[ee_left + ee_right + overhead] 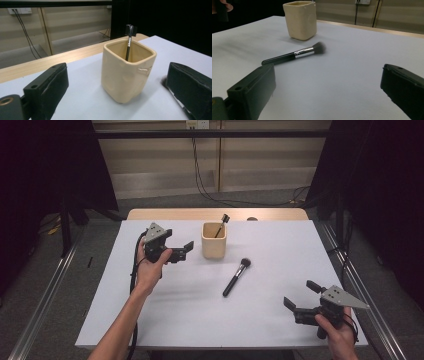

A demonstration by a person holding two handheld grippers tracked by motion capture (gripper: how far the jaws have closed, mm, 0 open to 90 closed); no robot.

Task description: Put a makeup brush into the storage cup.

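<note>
One makeup brush (236,277) lies flat at the centre of the frame on the white desk (280,270), bristles towards the cream cup (214,240). My right gripper (299,296), lower right, has its jaws apart and empty; I should close on the black handle mid-length. The left gripper (184,251), jaws apart, faces the cup. Its view reveals a small brush (129,40) standing inside.

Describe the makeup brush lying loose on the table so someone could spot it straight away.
On the white table, find the cream square ceramic cup near the far edge. Just in front of it lies a black-handled makeup brush with a silver collar and dark fluffy head. The thinner brush stands inside the cup.
</note>
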